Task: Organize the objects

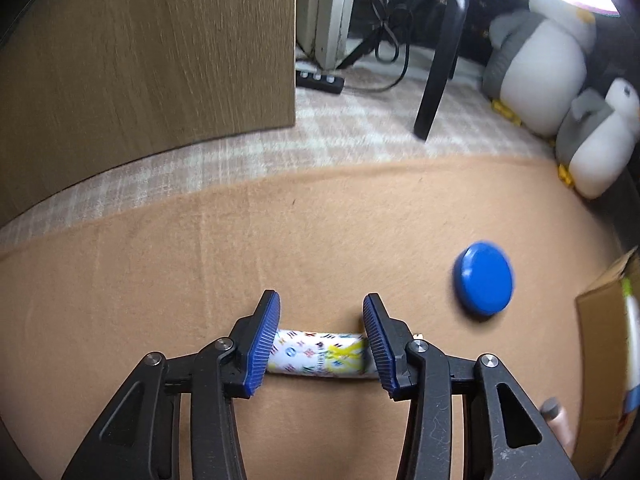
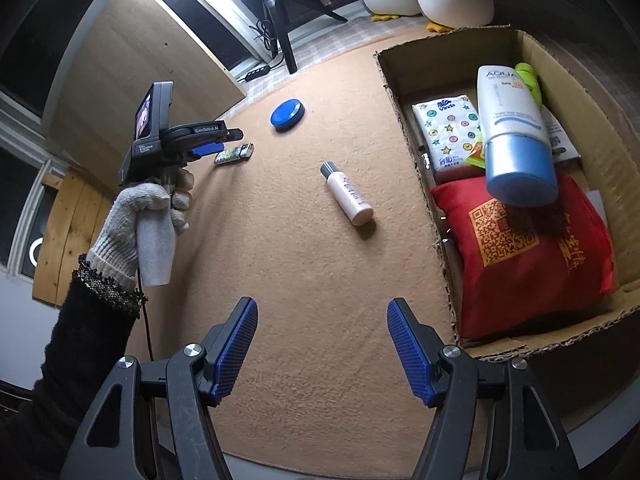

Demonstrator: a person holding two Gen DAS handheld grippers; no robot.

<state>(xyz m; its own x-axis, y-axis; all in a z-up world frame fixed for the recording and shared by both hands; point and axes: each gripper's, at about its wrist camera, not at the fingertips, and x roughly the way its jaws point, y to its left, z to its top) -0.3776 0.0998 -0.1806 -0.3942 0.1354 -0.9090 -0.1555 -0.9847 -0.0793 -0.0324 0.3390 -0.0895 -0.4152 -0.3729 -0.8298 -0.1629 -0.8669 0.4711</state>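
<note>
Left hand-held gripper (image 1: 322, 344) clamps patterned lighter (image 1: 318, 354) (on tan mat (image 1: 280, 240)).

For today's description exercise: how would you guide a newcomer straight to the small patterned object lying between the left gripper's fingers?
Start at the tan mat, left of the cardboard box. Near its far left edge, the left gripper straddles a small patterned tube. Unlike the blue round lid and plain pink bottle, it is white with colourful prints.

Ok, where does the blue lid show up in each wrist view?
Left wrist: the blue lid lies right of centre on the tan mat, beyond and right of the jaws.
Right wrist: the lid sits upper centre, at the mat's far edge, past the small bottle.
Shared landmark: the patterned lighter at the left gripper.
</note>
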